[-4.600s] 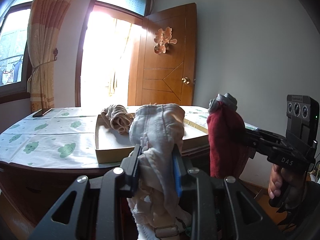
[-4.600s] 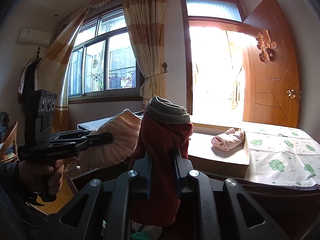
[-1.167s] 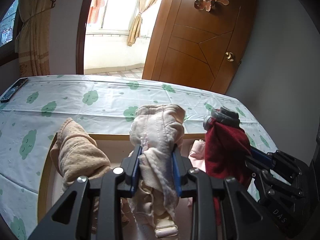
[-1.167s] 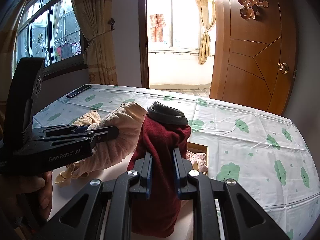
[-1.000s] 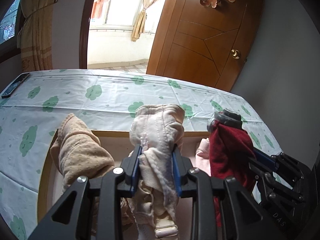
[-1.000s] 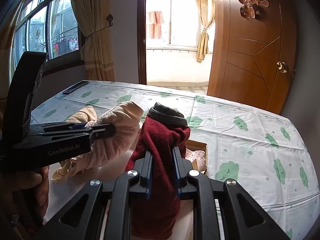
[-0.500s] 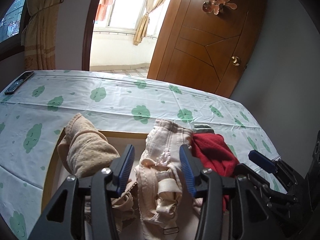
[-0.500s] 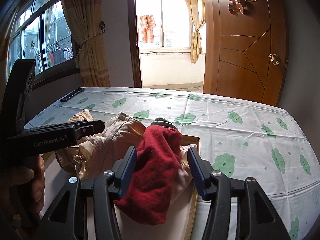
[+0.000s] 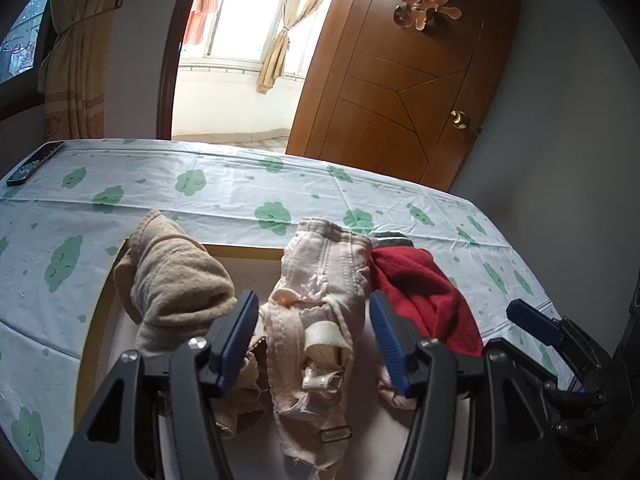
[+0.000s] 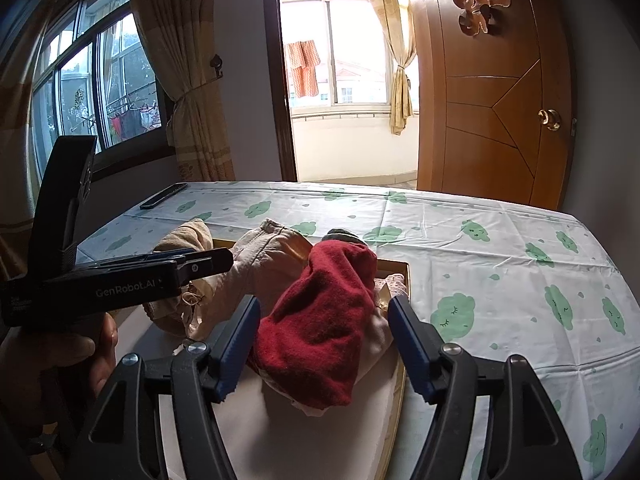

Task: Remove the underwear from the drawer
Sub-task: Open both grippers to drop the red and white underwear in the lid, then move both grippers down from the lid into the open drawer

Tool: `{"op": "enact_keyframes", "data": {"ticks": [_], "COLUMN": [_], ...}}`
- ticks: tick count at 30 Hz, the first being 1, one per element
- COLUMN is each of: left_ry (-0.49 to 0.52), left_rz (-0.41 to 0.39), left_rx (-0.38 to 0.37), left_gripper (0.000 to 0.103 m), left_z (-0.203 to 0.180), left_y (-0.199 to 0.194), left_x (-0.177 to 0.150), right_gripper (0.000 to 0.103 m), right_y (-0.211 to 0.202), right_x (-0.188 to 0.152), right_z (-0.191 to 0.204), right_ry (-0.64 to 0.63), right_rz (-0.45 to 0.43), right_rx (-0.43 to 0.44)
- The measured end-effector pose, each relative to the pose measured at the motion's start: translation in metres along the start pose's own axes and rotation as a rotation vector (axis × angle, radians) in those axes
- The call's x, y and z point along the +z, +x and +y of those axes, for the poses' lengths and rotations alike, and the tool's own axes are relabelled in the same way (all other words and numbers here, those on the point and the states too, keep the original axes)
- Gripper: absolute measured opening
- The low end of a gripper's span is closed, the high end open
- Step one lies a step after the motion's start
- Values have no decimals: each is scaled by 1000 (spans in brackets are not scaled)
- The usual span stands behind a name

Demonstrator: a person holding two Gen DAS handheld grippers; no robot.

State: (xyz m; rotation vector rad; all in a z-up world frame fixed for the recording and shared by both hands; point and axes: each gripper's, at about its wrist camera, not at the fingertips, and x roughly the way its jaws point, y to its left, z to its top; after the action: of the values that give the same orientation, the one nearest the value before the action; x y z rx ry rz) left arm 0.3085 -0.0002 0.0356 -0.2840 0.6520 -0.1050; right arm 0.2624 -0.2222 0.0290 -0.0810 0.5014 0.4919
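Both tools stand wide apart and grip nothing: the cream underwear (image 9: 320, 312) lies loose between the left gripper (image 9: 314, 340) fingers, the red underwear (image 10: 320, 320) between the right gripper (image 10: 324, 344) fingers, both inside the shallow box (image 9: 240, 251).

This is a lived-in room of a home. A panelled brown wooden door (image 10: 496, 92) with a brass knob carries a gold paper ornament (image 10: 480, 2). Beige tied-back curtains (image 10: 188, 80) frame the windows, laundry hangs outside, and a white tablecloth printed with green clouds (image 9: 224, 196) covers a table.
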Motion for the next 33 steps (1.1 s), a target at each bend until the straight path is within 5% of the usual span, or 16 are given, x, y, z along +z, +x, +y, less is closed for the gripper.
{"op": "enact_keyframes", "data": {"ticks": [15, 33], "left_ry": [15, 56], "left_rz": [-19, -55], "left_rx": [-56, -172], "left_gripper": [63, 63], "left_z": [3, 2], "left_y": [-28, -103], "left_x": [-17, -88], "right_gripper": [73, 74], "right_y": [-17, -101], "right_x": [-24, -105], "right_z": [20, 40], "right_ry": [1, -41], "right_rz": [4, -31], "right_rx": [76, 197]}}
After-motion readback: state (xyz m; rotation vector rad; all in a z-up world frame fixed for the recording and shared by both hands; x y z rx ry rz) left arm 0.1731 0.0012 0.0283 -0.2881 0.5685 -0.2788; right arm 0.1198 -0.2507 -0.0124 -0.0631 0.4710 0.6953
